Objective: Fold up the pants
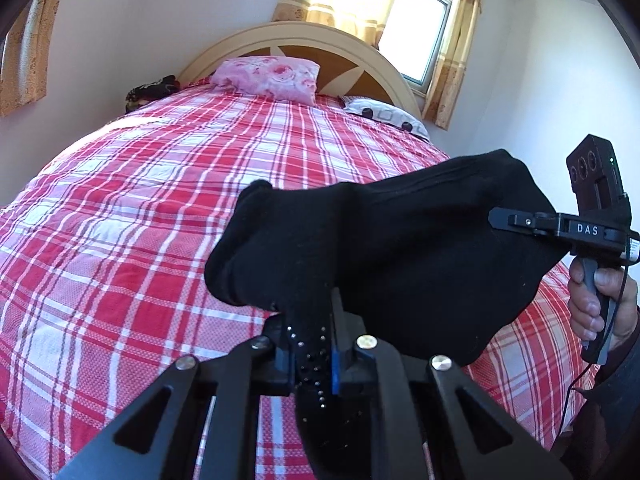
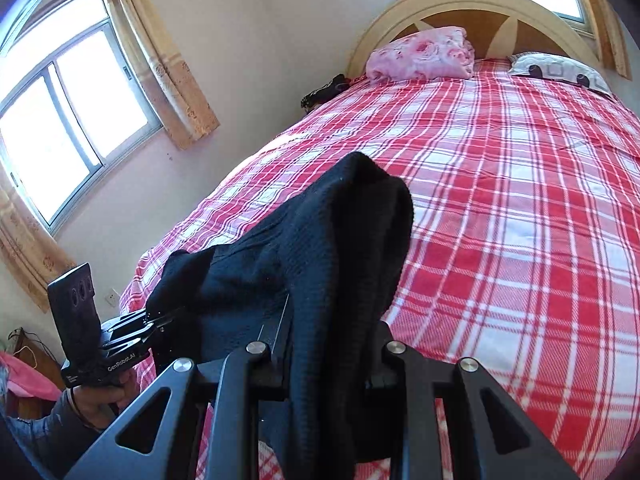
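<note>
**Black knit pants held up between both grippers**

Left wrist view: my left gripper (image 1: 316, 344) is clamped on the soft black knit pants (image 1: 400, 248), above the red-and-white checked bedsheet (image 1: 140, 208).

Right wrist view: my right gripper (image 2: 320, 360) pinches thick bunched fabric (image 2: 320, 256) of the same garment.

- The plaid bed cover (image 1: 140, 208) lies bare across its whole middle, wide room to pass.
- A pink pillow (image 1: 268, 78) and a patterned pillow (image 1: 384, 114) sit only by the headboard (image 1: 304, 38).
- The black pants (image 1: 400, 248), hanging between both grippers, block the near edge.
</note>
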{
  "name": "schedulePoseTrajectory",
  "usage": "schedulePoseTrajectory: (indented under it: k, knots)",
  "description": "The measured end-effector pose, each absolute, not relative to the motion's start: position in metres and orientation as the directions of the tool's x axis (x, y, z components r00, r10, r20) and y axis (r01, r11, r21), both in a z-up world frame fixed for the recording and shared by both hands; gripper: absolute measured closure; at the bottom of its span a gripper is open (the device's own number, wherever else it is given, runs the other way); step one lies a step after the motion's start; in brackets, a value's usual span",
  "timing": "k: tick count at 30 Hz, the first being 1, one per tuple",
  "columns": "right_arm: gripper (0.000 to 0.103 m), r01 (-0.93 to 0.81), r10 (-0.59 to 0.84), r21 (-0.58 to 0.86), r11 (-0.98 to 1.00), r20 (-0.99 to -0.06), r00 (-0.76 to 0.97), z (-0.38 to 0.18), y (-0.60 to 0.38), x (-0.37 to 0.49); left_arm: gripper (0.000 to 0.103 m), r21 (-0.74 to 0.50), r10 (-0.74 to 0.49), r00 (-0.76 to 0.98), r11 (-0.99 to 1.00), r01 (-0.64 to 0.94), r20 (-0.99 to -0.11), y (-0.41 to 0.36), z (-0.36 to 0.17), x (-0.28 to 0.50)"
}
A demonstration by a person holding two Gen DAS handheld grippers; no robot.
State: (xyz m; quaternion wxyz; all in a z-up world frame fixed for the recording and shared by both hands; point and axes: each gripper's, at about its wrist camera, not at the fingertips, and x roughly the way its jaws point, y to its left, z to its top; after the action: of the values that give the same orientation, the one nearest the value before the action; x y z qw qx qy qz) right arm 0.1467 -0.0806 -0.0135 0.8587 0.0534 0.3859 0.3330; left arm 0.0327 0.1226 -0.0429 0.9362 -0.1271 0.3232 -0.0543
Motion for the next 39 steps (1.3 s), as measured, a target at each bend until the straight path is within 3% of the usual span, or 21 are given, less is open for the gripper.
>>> schedulePoseTrajectory:
  k: [14, 30, 39]
  knots:
    - [0.078, -0.543, 0.638, 0.386, 0.746, -0.649, 0.414, -0.046, -0.037, 0.189, 0.090, -0.248, -0.118, 0.781, 0.968, -0.048, -0.613, 0.158, -0.052, 0.043]
    - [0.078, -0.477, 0.618, 0.435, 0.763, -0.707, 0.343, -0.106, -0.029, 0.226, 0.090, -0.264, -0.126, 0.737, 0.962, -0.073, -0.664, 0.169, -0.084, 0.059]
    - [0.076, -0.437, 0.592, 0.436, 0.786, -0.736, 0.329, -0.124, -0.029, 0.233, 0.083, -0.214, -0.089, 0.724, 0.973, -0.083, -0.684, 0.164, -0.098, 0.064]
